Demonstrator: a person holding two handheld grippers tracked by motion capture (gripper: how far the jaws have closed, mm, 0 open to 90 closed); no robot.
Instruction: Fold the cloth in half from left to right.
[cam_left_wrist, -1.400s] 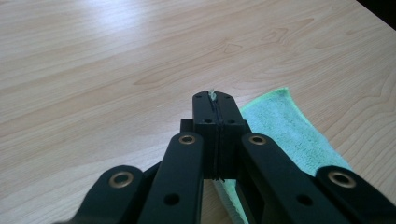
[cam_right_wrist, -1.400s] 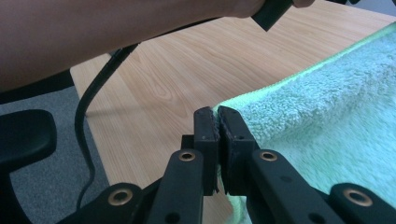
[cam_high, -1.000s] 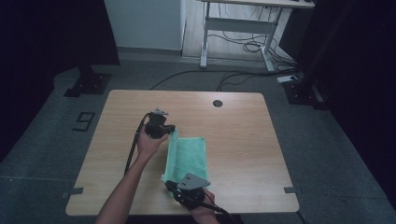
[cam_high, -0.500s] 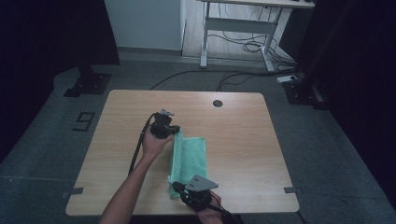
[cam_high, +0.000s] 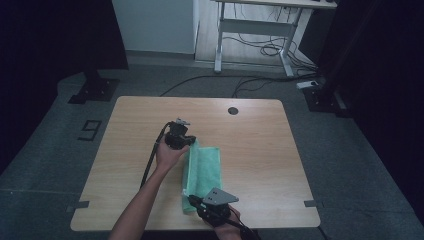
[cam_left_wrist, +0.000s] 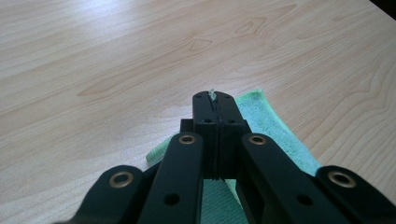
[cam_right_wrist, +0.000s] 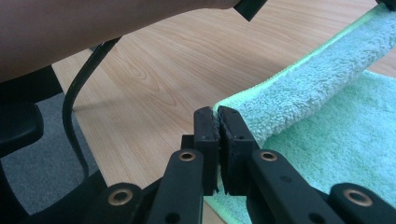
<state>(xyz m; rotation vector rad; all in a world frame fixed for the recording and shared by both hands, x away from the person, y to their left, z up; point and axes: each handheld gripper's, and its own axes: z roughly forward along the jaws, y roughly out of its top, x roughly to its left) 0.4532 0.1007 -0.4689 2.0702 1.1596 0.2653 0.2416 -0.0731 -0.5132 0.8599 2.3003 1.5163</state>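
Note:
A green towel (cam_high: 206, 167) lies lengthwise on the wooden table (cam_high: 260, 135), its left long edge raised and curling over toward the right. My left gripper (cam_high: 188, 143) is shut on the towel's far left corner. In the left gripper view a sliver of towel (cam_left_wrist: 268, 122) pokes out between the left gripper's (cam_left_wrist: 213, 96) closed tips. My right gripper (cam_high: 193, 202) is shut on the near left corner by the table's front edge. In the right gripper view the right gripper (cam_right_wrist: 218, 115) pinches the fluffy edge of the towel (cam_right_wrist: 327, 135), which lifts away from it.
A round cable hole (cam_high: 233, 110) sits near the table's far edge. The left forearm (cam_right_wrist: 116, 28) and its black cable (cam_right_wrist: 74, 112) cross close to my right gripper. A white desk frame (cam_high: 255, 35) and floor cables stand beyond the table, with black stand bases (cam_high: 95, 90) at either side.
Both grippers have edged slightly to the right, carrying the towel's left edge with them. Both stay shut on the towel.

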